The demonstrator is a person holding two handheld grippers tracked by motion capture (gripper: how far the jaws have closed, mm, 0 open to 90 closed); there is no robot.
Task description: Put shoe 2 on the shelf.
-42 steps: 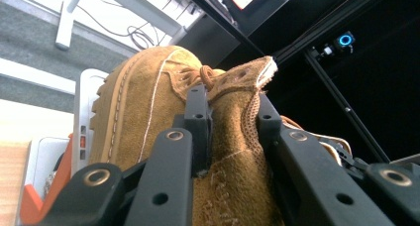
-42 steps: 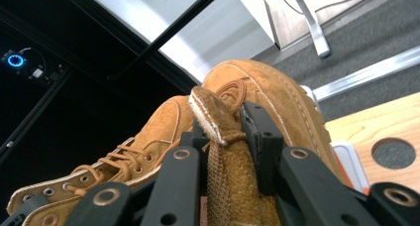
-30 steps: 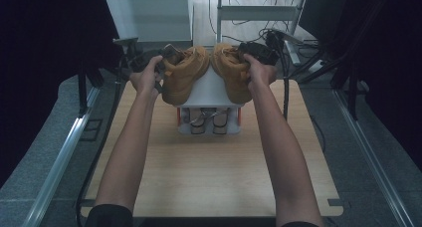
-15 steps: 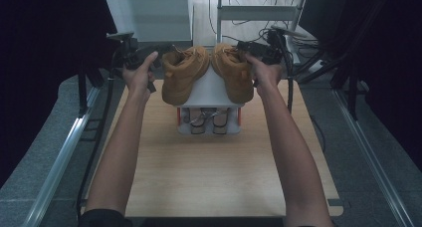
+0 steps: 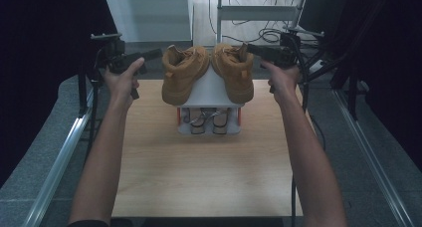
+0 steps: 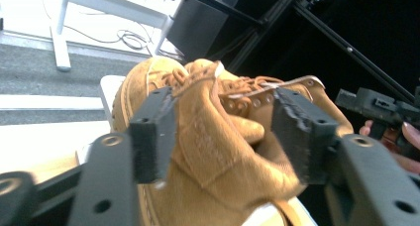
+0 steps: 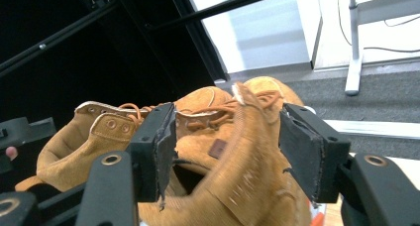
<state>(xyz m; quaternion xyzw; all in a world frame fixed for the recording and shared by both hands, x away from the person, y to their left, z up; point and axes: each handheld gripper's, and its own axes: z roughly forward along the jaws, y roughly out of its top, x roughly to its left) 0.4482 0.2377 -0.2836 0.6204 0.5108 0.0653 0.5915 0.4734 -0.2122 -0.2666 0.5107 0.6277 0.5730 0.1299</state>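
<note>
Two tan boots: left boot (image 5: 183,76) and right boot (image 5: 235,72), side by side atop a white rack (image 5: 209,90) on the table (image 5: 199,172). Left gripper (image 5: 149,55) and right gripper (image 5: 256,50): jaws apart, holding nothing, just beside the boots.

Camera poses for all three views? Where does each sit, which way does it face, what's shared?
High view: above the person's side, looking forward and down at the table; both forearms, left gripper, right gripper.
Left gripper view: on the left gripper, facing the left boot between open jaws.
Right gripper view: on the right gripper, facing the right boot.
Shared: both boots.
</note>
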